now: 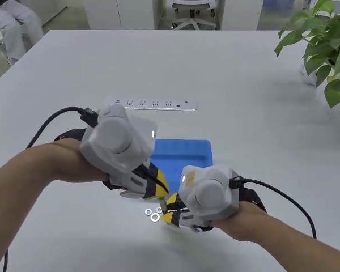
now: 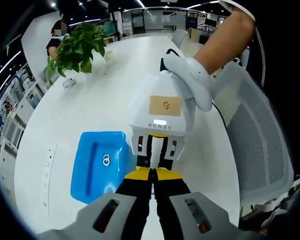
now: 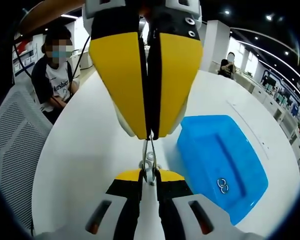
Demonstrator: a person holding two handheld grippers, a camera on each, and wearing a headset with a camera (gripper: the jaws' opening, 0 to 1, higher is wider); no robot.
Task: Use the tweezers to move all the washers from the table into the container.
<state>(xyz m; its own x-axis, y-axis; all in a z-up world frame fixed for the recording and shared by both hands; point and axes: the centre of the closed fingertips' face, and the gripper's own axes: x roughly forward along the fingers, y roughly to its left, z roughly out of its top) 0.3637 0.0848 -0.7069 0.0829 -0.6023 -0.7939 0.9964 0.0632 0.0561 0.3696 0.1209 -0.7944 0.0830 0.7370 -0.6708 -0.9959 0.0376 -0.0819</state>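
We stand at a broad white table [image 1: 243, 85] in an open office. A power strip [image 1: 153, 105] lies beyond the blue container [image 1: 184, 158], and a plant [image 1: 328, 51] stands at the far right. The head view gives us loose washers [image 1: 153, 214] on the table, near the container. The right gripper view gives us the tweezers [image 3: 149, 152], pinched in the left hand-held gripper [image 3: 149, 135], with the right hand-held gripper [image 3: 149, 177] closed on their other end. It also gives us two washers [image 3: 222, 185] inside the container.
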